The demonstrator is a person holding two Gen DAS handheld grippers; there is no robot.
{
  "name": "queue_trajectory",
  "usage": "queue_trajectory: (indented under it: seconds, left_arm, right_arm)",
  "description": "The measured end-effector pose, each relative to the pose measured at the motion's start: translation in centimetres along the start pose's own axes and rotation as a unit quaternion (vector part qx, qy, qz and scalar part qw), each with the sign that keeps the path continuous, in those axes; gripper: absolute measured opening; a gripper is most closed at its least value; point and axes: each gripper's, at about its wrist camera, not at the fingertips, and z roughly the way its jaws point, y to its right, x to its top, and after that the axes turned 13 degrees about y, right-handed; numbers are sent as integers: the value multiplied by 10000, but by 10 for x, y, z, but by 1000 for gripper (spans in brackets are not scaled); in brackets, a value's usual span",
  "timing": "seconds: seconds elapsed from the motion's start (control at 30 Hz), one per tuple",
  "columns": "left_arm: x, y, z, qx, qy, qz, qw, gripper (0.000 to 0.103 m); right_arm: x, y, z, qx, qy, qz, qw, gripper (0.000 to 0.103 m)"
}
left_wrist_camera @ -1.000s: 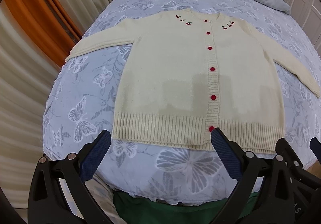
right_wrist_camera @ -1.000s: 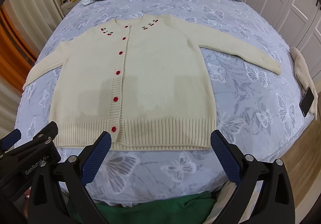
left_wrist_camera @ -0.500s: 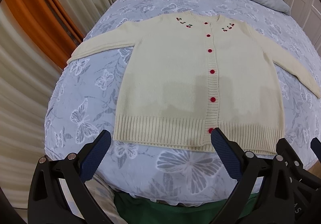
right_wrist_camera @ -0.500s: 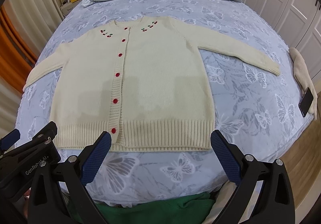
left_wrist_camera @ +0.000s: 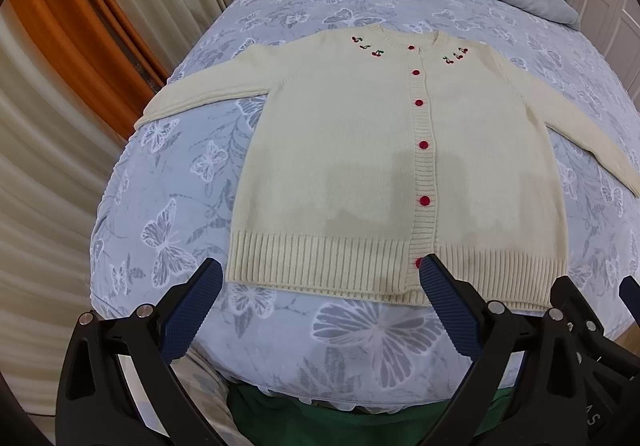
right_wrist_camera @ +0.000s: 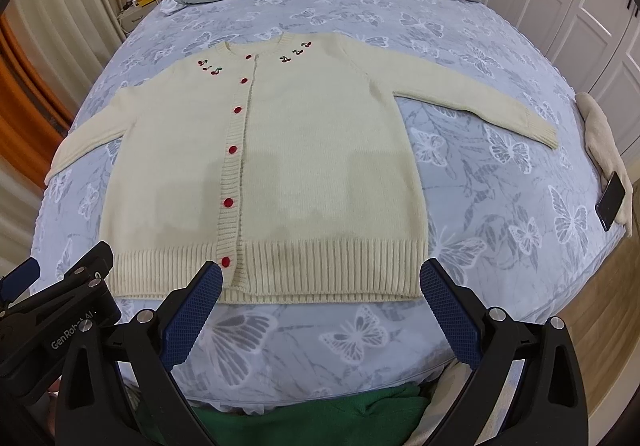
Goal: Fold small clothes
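Left wrist view: cardigan (left_wrist_camera: 352, 150) flat, collar away, hem toward both wide-apart, empty grippers (left_wrist_camera: 320, 310) (right_wrist_camera: 320, 310).

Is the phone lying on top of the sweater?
No, the phone lies at the bed's right edge on a beige cloth, apart from the sweater.

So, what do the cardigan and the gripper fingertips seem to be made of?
The cardigan looks like soft cream knit yarn, maybe wool or acrylic: ribbed hem and button band, matte surface. The right gripper has fingertips covered with dark blue pads, probably rubber, with a fine grid texture, on black, likely plastic arms.
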Motion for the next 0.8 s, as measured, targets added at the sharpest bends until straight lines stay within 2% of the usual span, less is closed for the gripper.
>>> queue_trajectory:
  seconds: [0.5,0.57,0.6,0.7,0.8]
  left_arm:
    - [-4,10,27,-29,-254,4,9997,97]
    - [-6,12,34,-90,-309,-47,9995,97]
    - [-6,12,38,-189,-341,-130,9992,97]
    - [-3,6,48,-486,-311,-492,9971,98]
    - [2,-2,56,-537,-131,-668,9962,98]
  right_arm:
    - [-6,4,30,24,-246,68,9997,98]
    - [-7,6,40,116,-310,121,9994,98]
    - [-7,10,47,304,-344,178,9988,98]
    - [-1,29,63,708,-333,451,9959,97]
    - [21,84,92,823,-222,1131,9899,97]
